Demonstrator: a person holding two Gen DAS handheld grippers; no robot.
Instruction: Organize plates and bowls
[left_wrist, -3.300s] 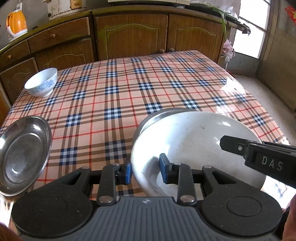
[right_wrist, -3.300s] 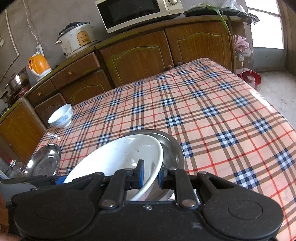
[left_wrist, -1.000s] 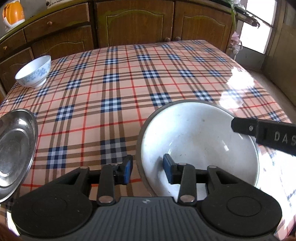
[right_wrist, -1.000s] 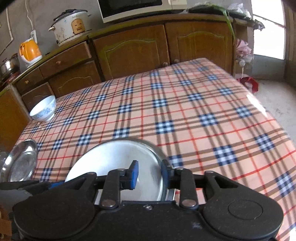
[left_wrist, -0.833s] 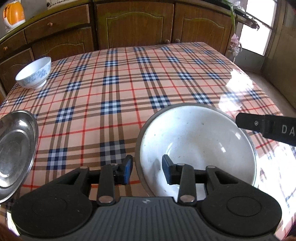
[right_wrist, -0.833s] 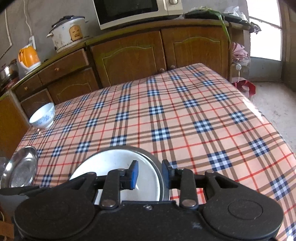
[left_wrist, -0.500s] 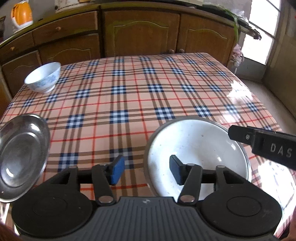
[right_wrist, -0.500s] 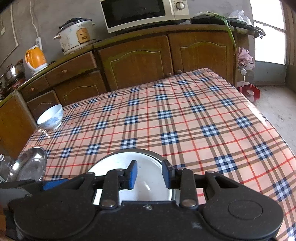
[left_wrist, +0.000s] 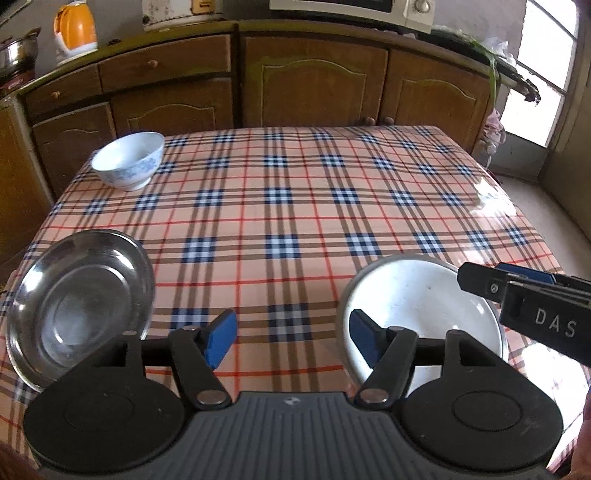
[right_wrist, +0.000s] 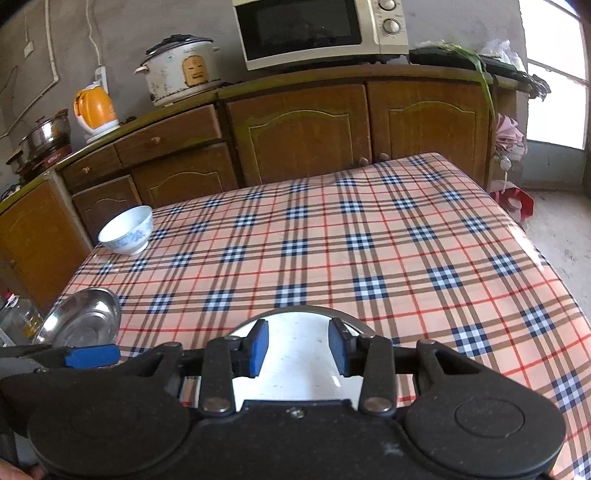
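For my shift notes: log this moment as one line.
white plate: nested on steel plate, released | left gripper: opening, empty | right gripper: opening, empty | loose: steel plate, bowl

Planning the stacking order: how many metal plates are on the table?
2: one metal plate at the near left edge, another under the white bowl near right, only its rim showing.

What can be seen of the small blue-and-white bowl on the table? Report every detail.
The small bowl looks like glazed white ceramic, with a pale blue floral pattern around its outer wall and a narrow foot. It stands upright with its mouth up and appears empty, though its bottom is not fully visible. It rests on the checked tablecloth near the table's far left corner, close to the wooden cabinets. Only the cloth touches it; it stands apart from the other dishes.
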